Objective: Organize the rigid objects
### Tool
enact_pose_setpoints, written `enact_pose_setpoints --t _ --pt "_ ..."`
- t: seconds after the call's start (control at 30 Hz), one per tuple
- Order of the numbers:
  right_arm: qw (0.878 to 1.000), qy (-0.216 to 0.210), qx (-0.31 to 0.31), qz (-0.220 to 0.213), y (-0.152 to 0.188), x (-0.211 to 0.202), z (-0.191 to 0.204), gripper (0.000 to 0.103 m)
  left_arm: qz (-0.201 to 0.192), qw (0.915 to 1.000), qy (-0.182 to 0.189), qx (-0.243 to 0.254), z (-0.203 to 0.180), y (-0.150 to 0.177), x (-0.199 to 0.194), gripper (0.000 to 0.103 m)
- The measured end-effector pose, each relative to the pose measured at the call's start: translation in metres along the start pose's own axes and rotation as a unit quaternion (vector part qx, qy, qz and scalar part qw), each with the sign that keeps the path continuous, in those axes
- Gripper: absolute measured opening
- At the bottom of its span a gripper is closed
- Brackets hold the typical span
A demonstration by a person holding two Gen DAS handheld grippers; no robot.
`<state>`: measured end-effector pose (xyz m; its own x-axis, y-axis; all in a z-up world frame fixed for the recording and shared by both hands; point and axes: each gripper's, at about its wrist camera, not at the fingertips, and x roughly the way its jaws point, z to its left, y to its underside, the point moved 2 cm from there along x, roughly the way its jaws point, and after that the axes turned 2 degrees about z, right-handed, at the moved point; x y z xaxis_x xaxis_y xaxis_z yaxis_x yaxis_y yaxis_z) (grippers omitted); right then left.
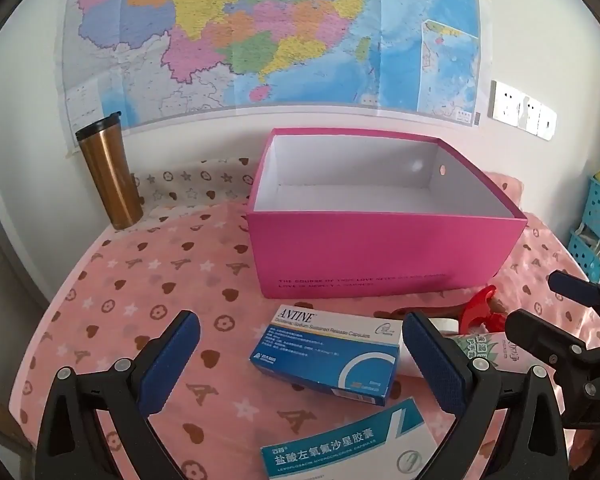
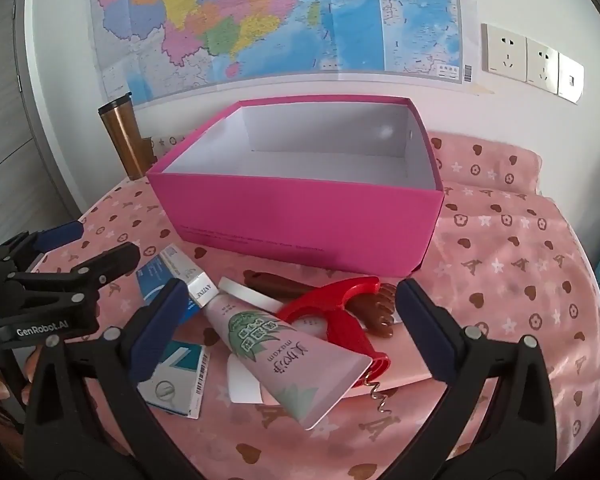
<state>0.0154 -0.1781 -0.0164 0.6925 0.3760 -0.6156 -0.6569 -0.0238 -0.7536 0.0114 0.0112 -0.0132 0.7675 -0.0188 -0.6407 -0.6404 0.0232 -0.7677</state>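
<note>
An open, empty pink box (image 1: 380,254) (image 2: 300,216) stands on the pink cloth. In front of it lie a blue ANTINE medicine box (image 1: 328,354) (image 2: 180,276), a white-and-blue medicine box (image 1: 340,444) (image 2: 180,380), a pink cream tube (image 2: 284,352) (image 1: 488,346), a red corkscrew (image 2: 340,308) (image 1: 480,308) and a brown foot-shaped wooden piece (image 2: 376,312). My left gripper (image 1: 300,360) is open just above the ANTINE box. My right gripper (image 2: 286,332) is open just above the tube and corkscrew. Each gripper shows in the other's view.
A copper tumbler (image 1: 108,172) (image 2: 126,136) stands back left by the wall. A map (image 1: 260,32) hangs on the wall with sockets (image 2: 532,62) to the right. A blue perforated basket (image 1: 596,224) sits at the table's right edge.
</note>
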Motion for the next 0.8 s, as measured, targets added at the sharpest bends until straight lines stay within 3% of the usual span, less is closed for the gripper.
enact_pose_setpoints --t 0.8 --pt "1.000 -0.012 0.008 0.004 -0.0013 0.0022 0.0034 0.103 -0.002 1.0000 0.002 0.001 0.0001 0.0005 0.0000 0.103"
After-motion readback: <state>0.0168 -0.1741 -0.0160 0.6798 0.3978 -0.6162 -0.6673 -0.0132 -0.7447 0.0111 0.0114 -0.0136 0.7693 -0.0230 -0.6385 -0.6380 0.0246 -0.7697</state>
